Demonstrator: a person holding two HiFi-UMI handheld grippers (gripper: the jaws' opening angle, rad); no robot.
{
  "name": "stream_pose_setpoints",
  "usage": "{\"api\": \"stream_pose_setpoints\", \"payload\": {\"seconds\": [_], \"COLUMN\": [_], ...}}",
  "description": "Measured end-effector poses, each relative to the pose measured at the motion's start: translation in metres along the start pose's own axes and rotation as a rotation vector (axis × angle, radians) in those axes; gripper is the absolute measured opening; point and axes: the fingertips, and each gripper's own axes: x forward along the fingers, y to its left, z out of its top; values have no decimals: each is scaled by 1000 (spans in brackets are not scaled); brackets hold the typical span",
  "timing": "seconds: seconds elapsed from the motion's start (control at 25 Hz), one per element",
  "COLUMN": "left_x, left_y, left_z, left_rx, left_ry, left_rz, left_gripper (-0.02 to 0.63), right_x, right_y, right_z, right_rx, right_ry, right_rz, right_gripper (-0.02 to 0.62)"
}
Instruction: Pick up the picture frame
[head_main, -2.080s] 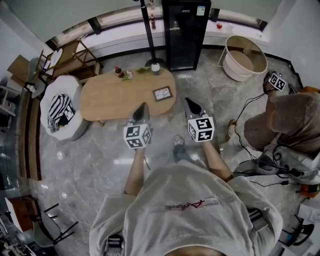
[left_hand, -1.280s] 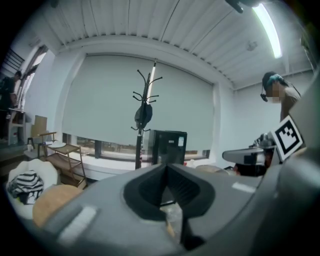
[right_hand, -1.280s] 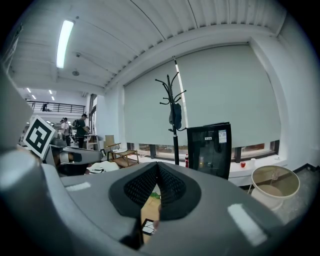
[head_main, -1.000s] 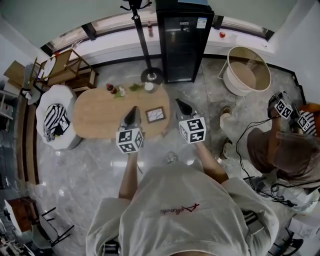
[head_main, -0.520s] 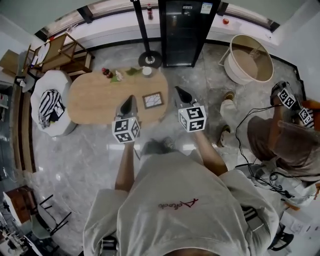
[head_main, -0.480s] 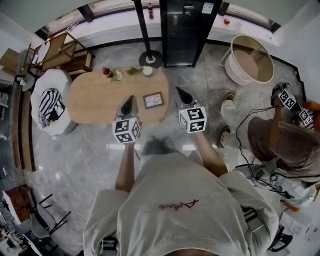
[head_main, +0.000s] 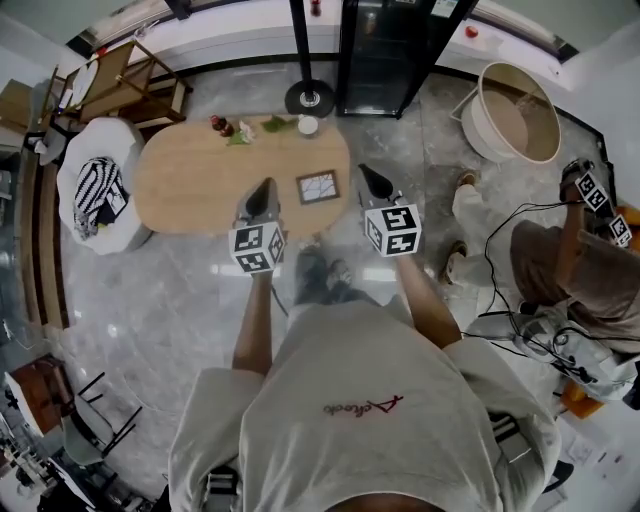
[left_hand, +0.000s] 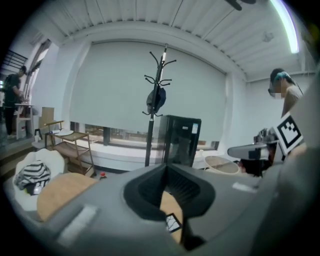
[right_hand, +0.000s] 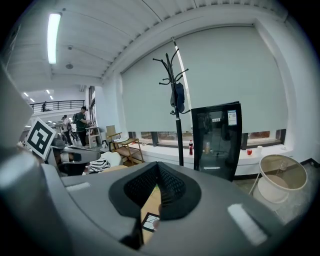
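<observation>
Your left tongs (head_main: 263, 190) and right tongs (head_main: 371, 178) are both clenched with nothing in them, hovering by the right end of the counter (head_main: 190, 185). The picture frame (head_main: 318, 186) lies flat there, between the two tips and touching neither. This looks like the approach. Next you'd need to spread one pair of tongs and lower it over a frame edge.

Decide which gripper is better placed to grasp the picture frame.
Probably right, marginally: the picture frame lies at the table's right end, slightly nearer the right gripper than the left gripper. Both shut.
</observation>
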Motion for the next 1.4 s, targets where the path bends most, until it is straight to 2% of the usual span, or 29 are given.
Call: {"api": "stream_pose_setpoints", "payload": {"seconds": [0.28,0.56,1.28,1.4], "left_x": [37,84,142,149], "left_y": [47,71,77,74], "left_z": [-18,-46,-139,-156], "left_rx": [-22,-41,-139,-132], "left_ry": [57,129,258,281], "left_rz": [-18,-56,-101,-109], "left_gripper": [2,2,2,2], "right_x": [51,102,164,168], "right_y": [-4,-17,-33,-37], "right_z": [-14,-45,-133,-152], "right_rx": [-5,-8,41,52], "right_ry": [52,135,281,303], "right_rz": [-30,-37,-44,-45], "right_gripper": [5,6,5,6]}}
